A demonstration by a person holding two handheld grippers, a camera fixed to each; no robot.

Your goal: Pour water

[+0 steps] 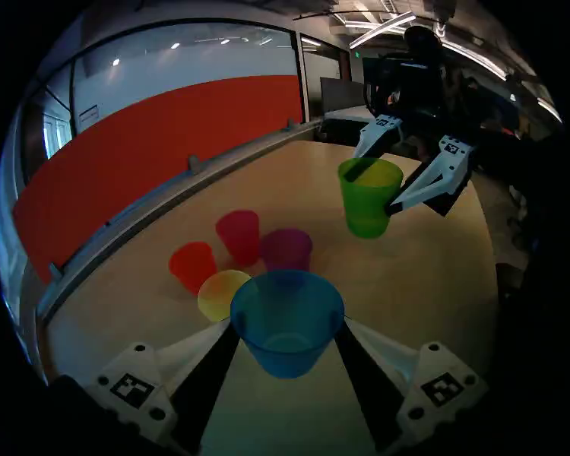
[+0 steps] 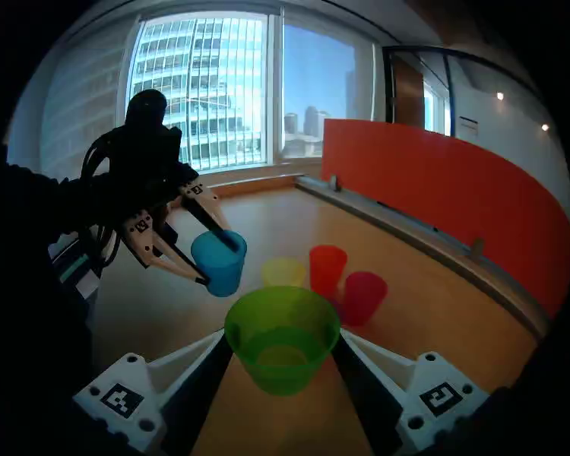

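My left gripper (image 1: 287, 328) is shut on a blue cup (image 1: 285, 356), held upright just above the wooden table (image 1: 429, 281). Across the table my right gripper (image 1: 377, 182) is shut on a green cup (image 1: 367, 205), also upright and lifted. In the right gripper view the green cup (image 2: 283, 357) sits between that gripper's own fingers (image 2: 283, 340), and the left gripper (image 2: 217, 261) holds the blue cup (image 2: 221, 267) farther off. Both cups are translucent; I cannot tell how much water is in either.
Several cups stand grouped on the table between the two held cups: orange (image 1: 192, 264), pink (image 1: 239, 235), purple (image 1: 286, 249) and yellow (image 1: 220, 294). An orange partition (image 1: 156, 144) with a rail runs along one table edge. A dark-sleeved arm (image 2: 34, 220) holds the left gripper.
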